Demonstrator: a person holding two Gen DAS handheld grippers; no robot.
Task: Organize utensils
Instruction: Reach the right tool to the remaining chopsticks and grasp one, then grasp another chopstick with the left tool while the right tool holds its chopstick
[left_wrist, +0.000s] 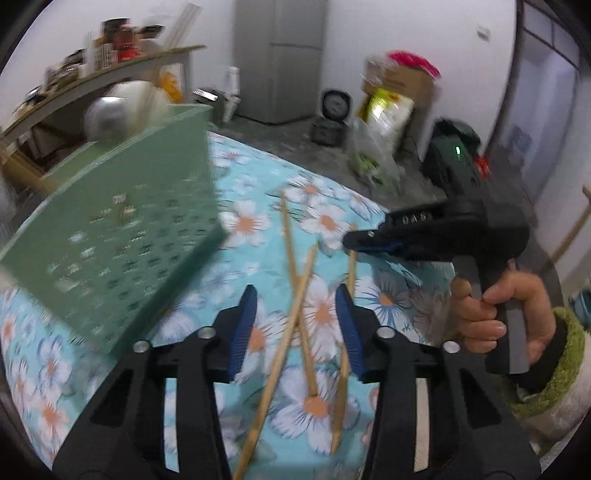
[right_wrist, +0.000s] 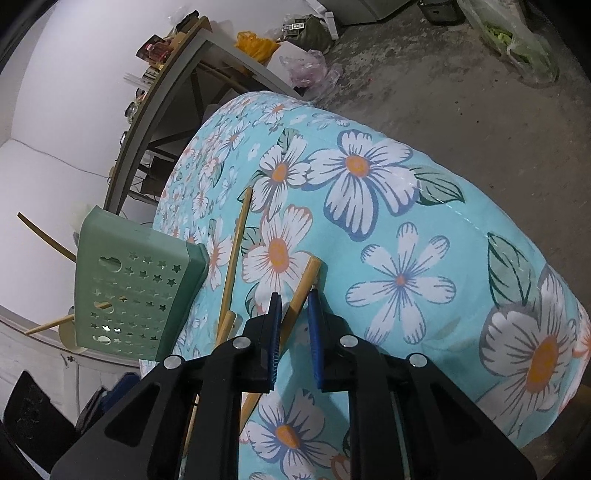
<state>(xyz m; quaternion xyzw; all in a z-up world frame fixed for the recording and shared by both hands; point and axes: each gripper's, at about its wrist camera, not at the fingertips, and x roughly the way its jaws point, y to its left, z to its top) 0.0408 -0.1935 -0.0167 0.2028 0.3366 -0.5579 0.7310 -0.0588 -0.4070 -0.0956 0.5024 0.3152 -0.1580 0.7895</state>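
Several bamboo chopsticks (left_wrist: 295, 280) lie crossed on a round table under a turquoise floral cloth (left_wrist: 240, 225). The left gripper (left_wrist: 297, 325) hangs over them with its ribbed blue pads spread; two crossed sticks lie in the gap between the pads, neither pad touching them. The right gripper (right_wrist: 293, 332) has one chopstick (right_wrist: 299, 295) running between its narrowed fingers, resting against the left pad, though a firm pinch cannot be told.

Only the left wrist view shows the person's hand (left_wrist: 495, 314) on the right gripper's grey handle, with a fuzzy green cuff. Only the right wrist view shows the pale green plastic holder (right_wrist: 136, 291) sharply: a box punched with star-shaped holes, a chopstick poking through its wall.
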